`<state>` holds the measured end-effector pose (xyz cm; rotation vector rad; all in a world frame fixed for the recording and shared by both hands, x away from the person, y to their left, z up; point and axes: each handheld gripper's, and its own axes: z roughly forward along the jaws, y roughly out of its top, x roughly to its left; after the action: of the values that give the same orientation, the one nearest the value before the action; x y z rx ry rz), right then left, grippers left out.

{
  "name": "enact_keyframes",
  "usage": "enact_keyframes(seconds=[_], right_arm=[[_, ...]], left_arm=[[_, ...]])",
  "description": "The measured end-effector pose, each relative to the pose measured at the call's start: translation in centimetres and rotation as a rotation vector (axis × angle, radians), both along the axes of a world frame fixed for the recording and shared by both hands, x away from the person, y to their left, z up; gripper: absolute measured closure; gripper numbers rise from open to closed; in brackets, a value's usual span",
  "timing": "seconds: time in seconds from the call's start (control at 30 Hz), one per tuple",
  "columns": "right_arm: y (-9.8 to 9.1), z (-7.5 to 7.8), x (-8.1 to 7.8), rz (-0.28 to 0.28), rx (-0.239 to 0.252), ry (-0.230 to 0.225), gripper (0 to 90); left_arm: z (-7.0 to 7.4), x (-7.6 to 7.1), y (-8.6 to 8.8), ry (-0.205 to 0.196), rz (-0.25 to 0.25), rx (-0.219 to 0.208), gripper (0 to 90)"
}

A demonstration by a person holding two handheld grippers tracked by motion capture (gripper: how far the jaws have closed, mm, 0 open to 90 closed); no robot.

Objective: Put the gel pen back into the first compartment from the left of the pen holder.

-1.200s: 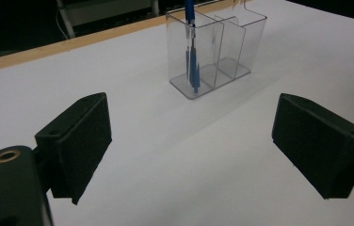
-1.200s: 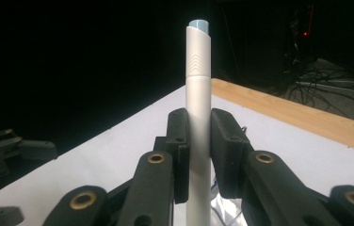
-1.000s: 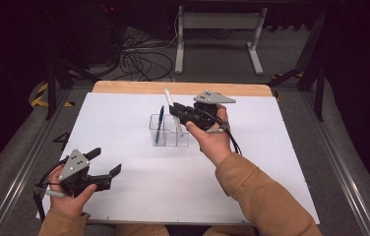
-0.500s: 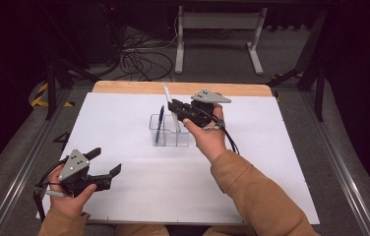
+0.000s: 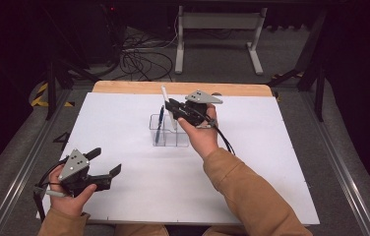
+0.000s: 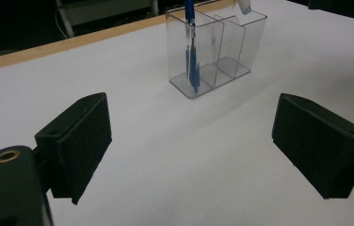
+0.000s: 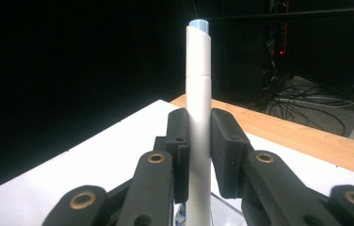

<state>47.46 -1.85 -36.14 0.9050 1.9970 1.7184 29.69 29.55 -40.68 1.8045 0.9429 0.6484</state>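
White pen (image 7: 198, 117), pinched above clear holder (image 5: 169, 132)

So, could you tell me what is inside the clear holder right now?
The clear holder has a blue pen standing in its left compartment. The right gripper holds a white pen over it; the pen's lower end is hidden.

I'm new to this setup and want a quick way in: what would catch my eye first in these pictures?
First, the white pen standing upright, clamped in the right gripper just above the clear holder at the middle of the white table. Next, the blue pen leaning in the holder's end compartment. The left gripper waits near the table's front left corner, jaws wide apart and holding nothing.
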Motion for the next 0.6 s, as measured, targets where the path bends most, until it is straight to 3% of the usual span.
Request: enact_keyframes(seconds=[0.4,0.43,0.53,0.6], right_arm=[[0.6,-1.3,0.5,-0.023,-0.005,0.006,78.5],[0.6,-1.3,0.5,-0.027,-0.007,0.01,76.0],[0.7,-1.1,0.3,-0.056,0.01,-0.015,52.0],[0.4,-0.7,0.1,-0.069,-0.006,-0.042,45.7]], left_arm=[[0.0,0.0,0.0,0.001,-0.002,0.003,13.3],[0.0,0.0,0.0,0.001,-0.002,0.002,13.3],[0.0,0.0,0.0,0.001,-0.001,0.001,13.3],[0.0,0.0,0.0,0.001,-0.001,0.003,13.3]])
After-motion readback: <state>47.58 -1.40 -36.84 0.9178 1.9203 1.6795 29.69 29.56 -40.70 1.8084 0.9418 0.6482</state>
